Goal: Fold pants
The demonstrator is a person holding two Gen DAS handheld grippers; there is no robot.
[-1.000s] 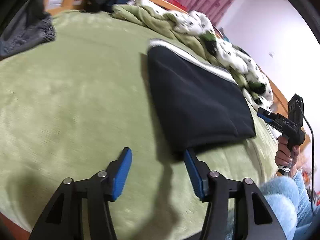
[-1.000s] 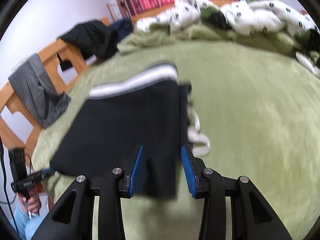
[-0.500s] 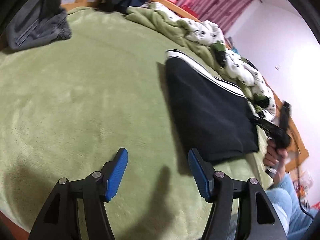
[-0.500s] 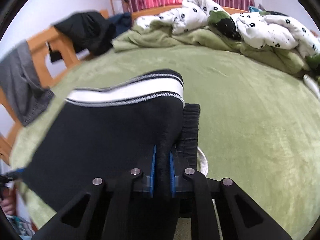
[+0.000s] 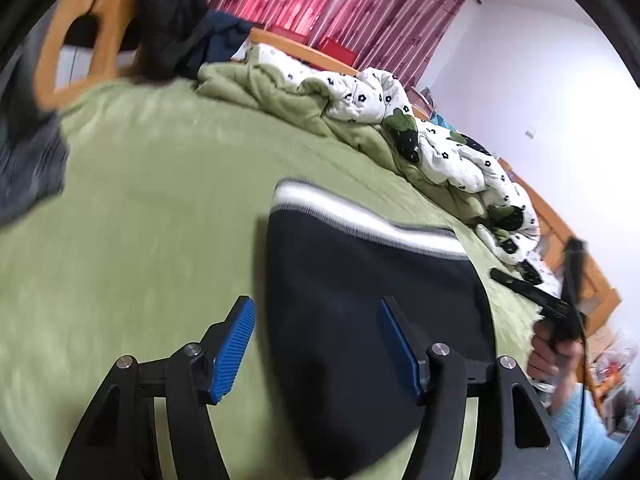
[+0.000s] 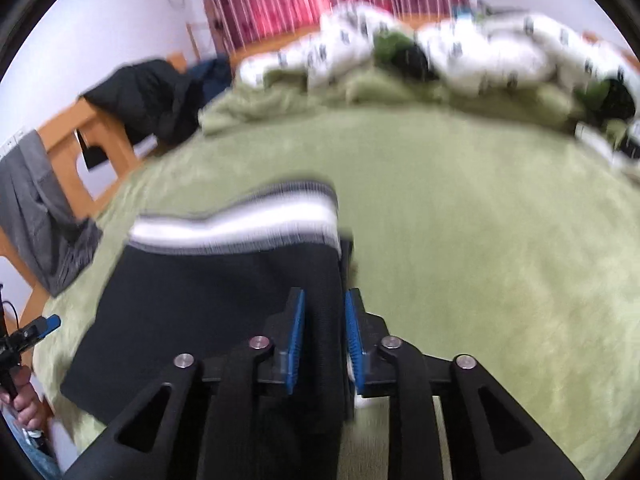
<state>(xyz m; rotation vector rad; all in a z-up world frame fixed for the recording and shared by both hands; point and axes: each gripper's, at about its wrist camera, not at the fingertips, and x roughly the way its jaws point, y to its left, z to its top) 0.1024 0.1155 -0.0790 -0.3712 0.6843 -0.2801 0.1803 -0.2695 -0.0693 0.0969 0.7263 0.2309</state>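
Nearest to us, our left gripper (image 5: 316,336) is hanging with its jaws spread wide, nothing between the ribbed blue pads (image 5: 234,350), straddling the near left edge of the pants (image 5: 360,312). Our right gripper (image 6: 322,332) is showing a narrow gap between its two ribbed blue pads, with a fold of the pants' dark knit running between them; the frame is blurred, so we cannot tell whether the pads are actually pressing the cloth or have let go.

The one pair of pants (image 6: 208,304) is lying folded into a flat, roughly rectangular black bundle on the bed (image 5: 140,240), whose fuzzy green blanket is spreading around it on every side. Along the far edge of the bundle a white band edged in grey ribbing is running across.

Beyond that, one crumpled white quilt with black flower prints (image 5: 372,96) is heaping along the far side. One wooden chair (image 6: 88,140) is carrying dark clothes, and pink striped curtains (image 5: 340,8) are hanging behind.
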